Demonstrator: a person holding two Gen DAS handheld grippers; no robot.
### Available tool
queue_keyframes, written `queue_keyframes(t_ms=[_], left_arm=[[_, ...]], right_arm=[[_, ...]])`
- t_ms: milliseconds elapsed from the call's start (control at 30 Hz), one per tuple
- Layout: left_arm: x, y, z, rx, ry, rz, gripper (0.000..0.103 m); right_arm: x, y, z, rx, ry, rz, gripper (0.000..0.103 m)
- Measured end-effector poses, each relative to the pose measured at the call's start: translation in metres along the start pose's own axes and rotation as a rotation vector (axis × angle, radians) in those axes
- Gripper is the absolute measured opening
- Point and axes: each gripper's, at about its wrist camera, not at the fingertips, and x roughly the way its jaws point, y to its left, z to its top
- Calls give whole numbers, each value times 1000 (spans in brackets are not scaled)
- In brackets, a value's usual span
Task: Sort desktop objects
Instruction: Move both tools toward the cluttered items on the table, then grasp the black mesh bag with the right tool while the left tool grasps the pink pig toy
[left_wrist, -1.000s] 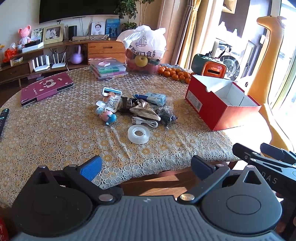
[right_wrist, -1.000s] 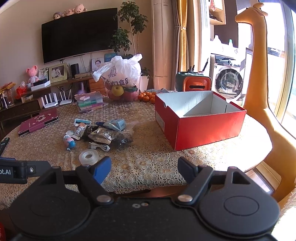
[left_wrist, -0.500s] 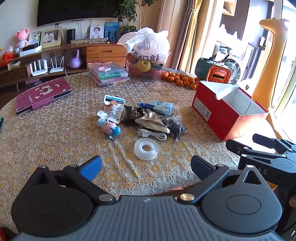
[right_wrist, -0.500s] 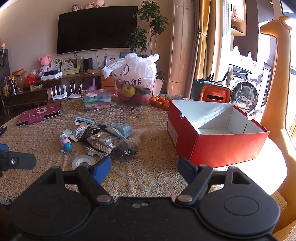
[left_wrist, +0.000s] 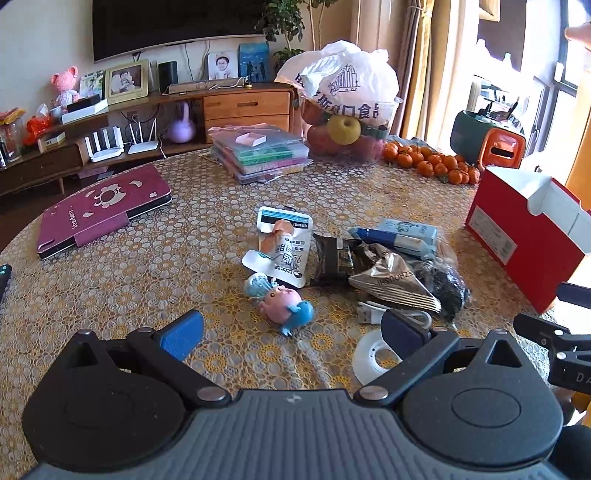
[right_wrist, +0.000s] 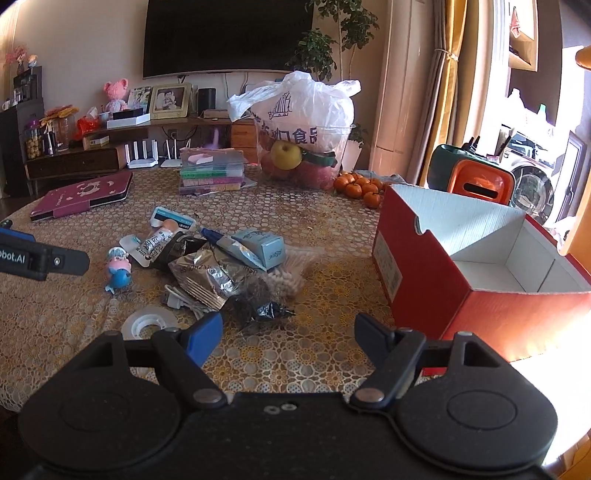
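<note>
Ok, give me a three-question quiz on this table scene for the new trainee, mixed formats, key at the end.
1. True or false: the red box already holds sorted items.
2. Multiple choice: the roll of clear tape lies (A) inside the box, (B) on the tablecloth at the near edge of the clutter pile, (C) on the maroon case.
3. Fill in: both the left claw and the right claw are ____ and holding nothing.

Key: 1 false, what shows of its inside is empty; 2 B; 3 open.
</note>
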Motion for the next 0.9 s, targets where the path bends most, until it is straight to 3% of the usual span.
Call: queue_keyframes(t_ms=[433, 900], left_arm=[[61, 17, 3, -31, 38, 26, 103], [87, 11, 0, -4, 46, 44, 102]], right_arm=[[63, 5, 6, -56, 46, 17, 77], [93, 4, 6, -58, 71, 38, 76]])
